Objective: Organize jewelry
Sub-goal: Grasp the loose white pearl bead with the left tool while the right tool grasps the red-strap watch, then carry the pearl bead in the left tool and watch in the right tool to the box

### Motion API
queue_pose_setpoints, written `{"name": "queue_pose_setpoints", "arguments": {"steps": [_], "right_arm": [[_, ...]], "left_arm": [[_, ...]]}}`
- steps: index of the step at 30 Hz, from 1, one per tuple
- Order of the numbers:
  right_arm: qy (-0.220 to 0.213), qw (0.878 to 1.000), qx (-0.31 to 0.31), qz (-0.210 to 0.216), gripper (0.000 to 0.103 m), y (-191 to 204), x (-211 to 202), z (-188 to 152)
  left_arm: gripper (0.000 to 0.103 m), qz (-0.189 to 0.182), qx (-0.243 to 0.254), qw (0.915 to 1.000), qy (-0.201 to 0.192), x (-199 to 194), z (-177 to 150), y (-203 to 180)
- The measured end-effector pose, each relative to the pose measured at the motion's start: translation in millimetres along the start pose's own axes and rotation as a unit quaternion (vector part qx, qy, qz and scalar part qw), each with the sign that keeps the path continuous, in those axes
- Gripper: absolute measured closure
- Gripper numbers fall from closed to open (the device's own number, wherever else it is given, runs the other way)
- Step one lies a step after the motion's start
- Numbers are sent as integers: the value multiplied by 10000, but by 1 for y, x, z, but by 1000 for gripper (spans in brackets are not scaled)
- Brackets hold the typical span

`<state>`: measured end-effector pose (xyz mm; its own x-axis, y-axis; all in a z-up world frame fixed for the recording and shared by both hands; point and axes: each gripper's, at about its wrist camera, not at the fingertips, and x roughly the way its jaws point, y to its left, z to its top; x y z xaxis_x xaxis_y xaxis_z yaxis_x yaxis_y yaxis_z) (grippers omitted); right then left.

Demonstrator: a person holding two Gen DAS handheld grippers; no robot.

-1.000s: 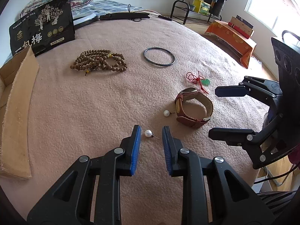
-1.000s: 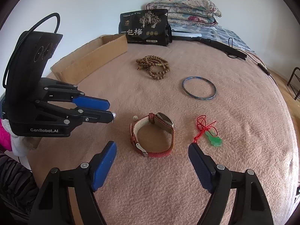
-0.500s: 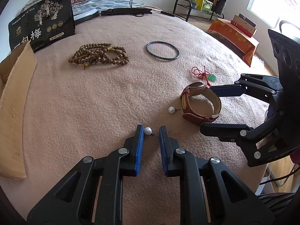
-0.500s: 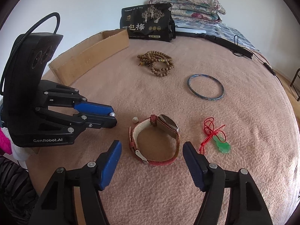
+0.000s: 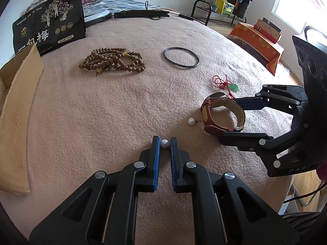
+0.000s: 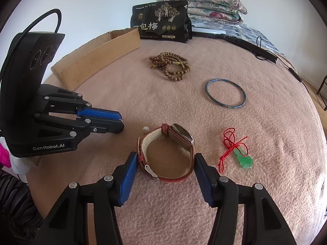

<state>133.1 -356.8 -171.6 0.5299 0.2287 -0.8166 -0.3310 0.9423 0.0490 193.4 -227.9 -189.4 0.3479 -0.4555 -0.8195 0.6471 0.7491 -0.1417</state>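
On the pink blanket, my left gripper is closing on a white pearl earring, and the pearl fills the gap between its blue pads. A second pearl earring lies just left of the red-strapped watch. My right gripper straddles the watch loop, its jaws closing. Each pad sits right at the strap's side and the strap is not squeezed. In the right wrist view the left gripper points in from the left.
A wooden bead string, a dark bangle and a green pendant on red cord lie farther out on the blanket. An open cardboard box stands on the left. A black printed bag and folded quilts are at the back.
The left jaws have narrowed until they meet the pearl. The right jaws have drawn in from wide apart to the sides of the watch strap.
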Motion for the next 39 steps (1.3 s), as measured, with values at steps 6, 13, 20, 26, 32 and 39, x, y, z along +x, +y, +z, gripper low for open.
{"name": "queue_pose_setpoints", "arguments": {"steps": [6,13,20,26,32,39], "right_arm": [[-82,10000,35,-12,46,0,-9,-3],[-202,9996,169,-57,47,-6,-21,-6],[-348,9989,285,-90,47,-10,-38,-6],[-521,9980,324,-114,47,-10,-54,2],[-701,9970,330,-70,47,-3,-66,20],[-908,9957,178,8,47,13,-70,53]], "left_arm": [[96,40,0,10000,-65,-4,-1,0],[96,41,-55,9998,-173,-15,1,3],[96,91,-116,9993,-342,-32,1,6],[96,154,-207,9982,-537,-53,3,14],[96,288,-362,9960,-760,-77,7,33],[96,568,-564,9914,-1032,-109,11,66]]}}
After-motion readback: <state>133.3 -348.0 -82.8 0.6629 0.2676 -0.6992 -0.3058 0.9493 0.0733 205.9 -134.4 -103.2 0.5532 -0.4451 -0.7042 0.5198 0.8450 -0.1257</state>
